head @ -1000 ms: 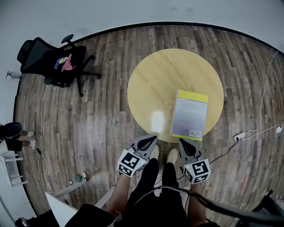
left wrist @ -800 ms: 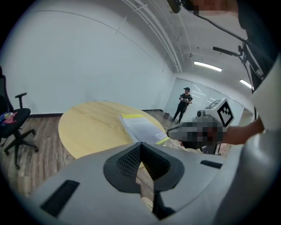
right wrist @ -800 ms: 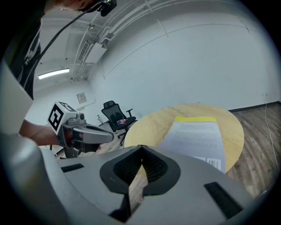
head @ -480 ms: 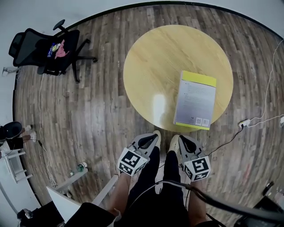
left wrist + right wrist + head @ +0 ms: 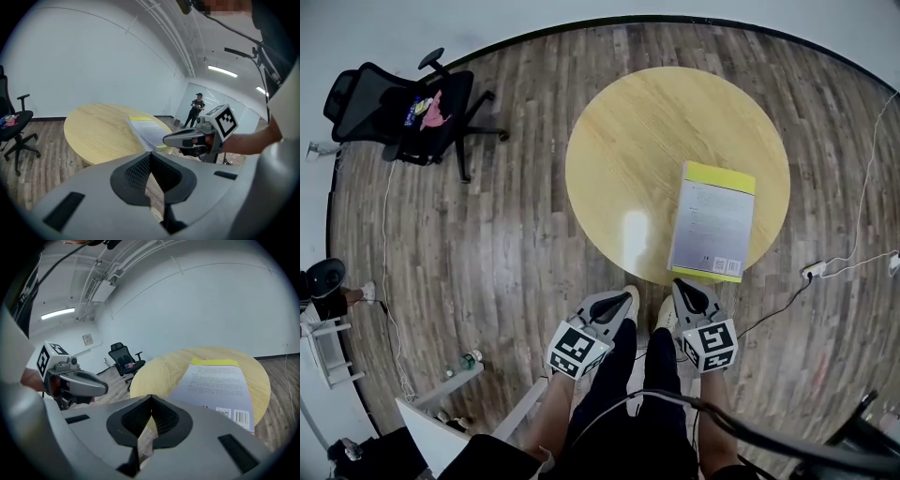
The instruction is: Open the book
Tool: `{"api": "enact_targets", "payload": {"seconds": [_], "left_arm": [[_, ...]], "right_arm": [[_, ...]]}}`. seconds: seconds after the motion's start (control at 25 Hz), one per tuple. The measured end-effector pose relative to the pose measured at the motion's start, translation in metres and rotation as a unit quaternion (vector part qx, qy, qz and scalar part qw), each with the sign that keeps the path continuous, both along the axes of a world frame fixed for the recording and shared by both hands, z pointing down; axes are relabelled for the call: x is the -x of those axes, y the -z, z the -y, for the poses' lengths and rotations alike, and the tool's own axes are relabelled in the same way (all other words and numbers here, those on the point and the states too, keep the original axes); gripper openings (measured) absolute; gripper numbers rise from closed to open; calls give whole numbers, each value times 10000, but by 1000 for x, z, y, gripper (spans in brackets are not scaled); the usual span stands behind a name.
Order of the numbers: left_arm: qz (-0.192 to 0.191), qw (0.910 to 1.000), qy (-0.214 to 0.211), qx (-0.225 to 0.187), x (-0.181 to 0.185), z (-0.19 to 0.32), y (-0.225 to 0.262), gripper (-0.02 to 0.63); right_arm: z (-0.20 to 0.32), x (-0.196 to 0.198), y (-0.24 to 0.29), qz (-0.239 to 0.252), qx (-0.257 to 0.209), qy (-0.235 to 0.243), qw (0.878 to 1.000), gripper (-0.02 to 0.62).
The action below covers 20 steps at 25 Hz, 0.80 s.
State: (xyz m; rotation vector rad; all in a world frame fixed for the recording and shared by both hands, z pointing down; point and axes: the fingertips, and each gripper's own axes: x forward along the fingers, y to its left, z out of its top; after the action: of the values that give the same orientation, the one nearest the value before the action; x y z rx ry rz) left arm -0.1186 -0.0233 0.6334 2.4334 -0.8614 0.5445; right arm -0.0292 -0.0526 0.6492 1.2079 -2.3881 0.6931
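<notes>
A closed book (image 5: pixel 712 232) with a pale grey cover and a yellow strip lies flat on the round yellow wooden table (image 5: pixel 647 141), toward its near right edge. Both grippers hang just off the table's near edge, above the person's legs. My left gripper (image 5: pixel 625 296) is shut and empty, to the left of the book. My right gripper (image 5: pixel 681 285) is also shut and empty, just short of the book's near end. The book (image 5: pixel 146 131) lies beyond the shut left jaws (image 5: pixel 150 157). It (image 5: pixel 216 383) also lies beyond the shut right jaws (image 5: pixel 150 399).
A black office chair (image 5: pixel 403 108) stands on the wood floor at the far left. Cables and a power strip (image 5: pixel 813 270) lie on the floor right of the table. A person (image 5: pixel 195 108) stands far off across the room. White furniture (image 5: pixel 441 422) sits near my left leg.
Both grippers have sunk a little in front of the table's near edge, jaws still shut. The book has not moved.
</notes>
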Motion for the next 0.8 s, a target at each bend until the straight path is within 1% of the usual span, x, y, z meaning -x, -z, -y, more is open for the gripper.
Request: {"api": "enact_targets", "payload": {"seconds": [0.08, 0.24, 0.56, 0.72, 0.8], "left_arm": [[15, 10000, 18, 11, 3, 0, -1, -2], [14, 10000, 76, 62, 9, -1, -2, -2], [-15, 9999, 146, 88, 16, 2, -4, -2], [-17, 9999, 139, 90, 15, 3, -5, -2], [-36, 9998, 146, 99, 16, 4, -5, -2]], "right_arm": [[10, 1, -3, -90, -38, 27, 9999, 2], [24, 4, -10, -63, 2, -12, 10000, 2], [28, 3, -9, -161, -64, -145, 9997, 2], [28, 2, -10, -125, 8, -275, 9995, 2], [27, 3, -13, -185, 88, -292, 9994, 56]]}}
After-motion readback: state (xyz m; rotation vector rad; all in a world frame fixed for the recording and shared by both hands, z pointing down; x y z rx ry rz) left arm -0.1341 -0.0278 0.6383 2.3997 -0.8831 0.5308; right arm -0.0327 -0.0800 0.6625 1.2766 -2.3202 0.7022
